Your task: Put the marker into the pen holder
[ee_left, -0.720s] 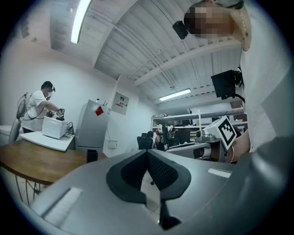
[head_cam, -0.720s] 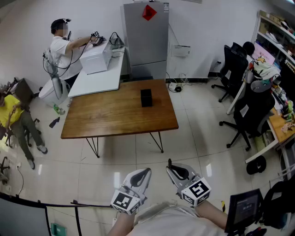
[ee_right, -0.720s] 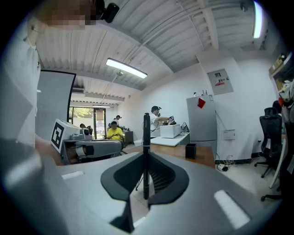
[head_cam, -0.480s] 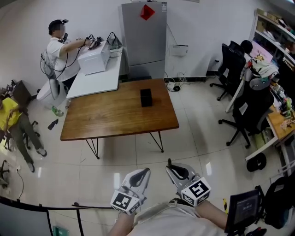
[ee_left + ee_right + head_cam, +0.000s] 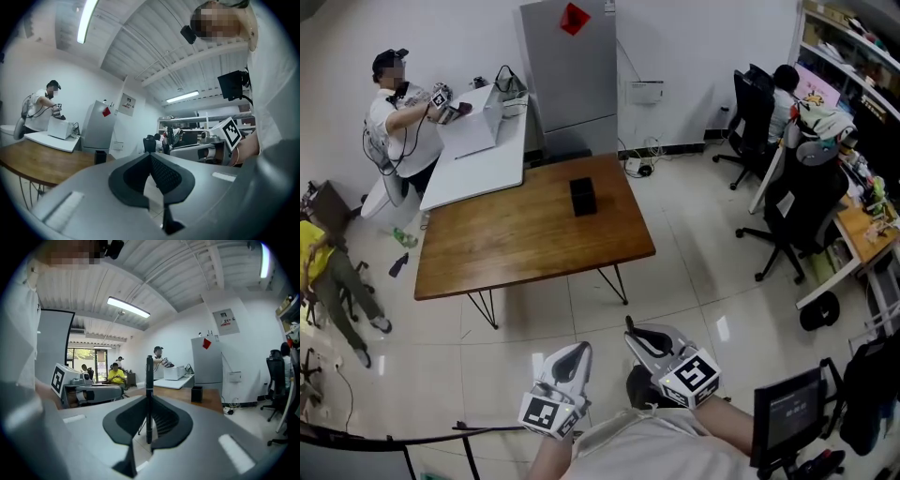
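Note:
A black pen holder stands on the far side of the wooden table, well ahead of me across tiled floor. It also shows small and distant as the pen holder in the right gripper view and as the pen holder in the left gripper view. My right gripper is shut on a black marker, which stands upright between its jaws. My left gripper is held beside it, shut with nothing in it. Both hang low over the floor, close to my body.
A white table and a grey cabinet stand behind the wooden table. One person works at the white table, and another in yellow is at the far left. Office chairs and desks line the right. A monitor is near my right arm.
The view has shifted, so the table and pen holder sit slightly further left in frame. Both grippers sit a little lower and to the left, with their grip unchanged.

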The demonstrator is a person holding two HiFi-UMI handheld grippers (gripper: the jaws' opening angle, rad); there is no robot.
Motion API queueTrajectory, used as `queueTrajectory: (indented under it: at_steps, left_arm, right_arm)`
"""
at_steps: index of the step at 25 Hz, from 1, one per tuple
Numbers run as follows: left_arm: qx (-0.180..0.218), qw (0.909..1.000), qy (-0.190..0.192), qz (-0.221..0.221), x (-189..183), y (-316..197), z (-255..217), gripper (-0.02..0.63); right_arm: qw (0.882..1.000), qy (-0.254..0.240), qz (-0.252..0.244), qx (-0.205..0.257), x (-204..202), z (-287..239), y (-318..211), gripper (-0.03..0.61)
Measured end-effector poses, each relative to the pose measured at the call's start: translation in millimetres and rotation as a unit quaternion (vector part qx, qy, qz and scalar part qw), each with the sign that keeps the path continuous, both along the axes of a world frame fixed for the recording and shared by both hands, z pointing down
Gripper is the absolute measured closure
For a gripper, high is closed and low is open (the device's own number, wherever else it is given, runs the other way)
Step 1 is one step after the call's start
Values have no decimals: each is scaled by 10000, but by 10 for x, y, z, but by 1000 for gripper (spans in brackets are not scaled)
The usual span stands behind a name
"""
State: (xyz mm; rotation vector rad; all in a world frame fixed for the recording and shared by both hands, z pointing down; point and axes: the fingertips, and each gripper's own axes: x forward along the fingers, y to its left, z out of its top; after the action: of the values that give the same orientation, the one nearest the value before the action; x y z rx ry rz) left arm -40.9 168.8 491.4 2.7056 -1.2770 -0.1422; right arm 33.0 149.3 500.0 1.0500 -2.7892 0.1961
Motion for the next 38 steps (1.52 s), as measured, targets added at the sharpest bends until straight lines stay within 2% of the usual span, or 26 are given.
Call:
queueTrajectory:
  at_steps: [8, 13, 18, 21, 29, 38]
  left_arm:
    - [-130, 9999, -25, 2, 226, -505, 80, 597]
    - [-33, 9996, -142, -228, 246, -1108, -28, 597]
    - [152, 9983, -513, -248, 424, -1663, -137, 597]
    - [164, 9983, -460, -332, 460, -1995, -141, 598]
    - [27, 9974, -378, -616, 413, -2618, -114, 597]
    - [-63, 9975, -319, -632, 133, -3163, -75, 597]
  right_arm:
    - [9998, -68, -91, -180, 168, 128, -535, 545]
    - [9994, -130, -308, -61, 195, 42, -1128, 545]
    - [9990, -222, -389, 10, 346, -76, -1764, 545]
    - [9987, -265, -424, 28, 417, -87, -2113, 545]
    - [9980, -336, -527, -109, 473, -50, -2764, 545]
    - [9979, -313, -518, -233, 200, 15, -3255, 545]
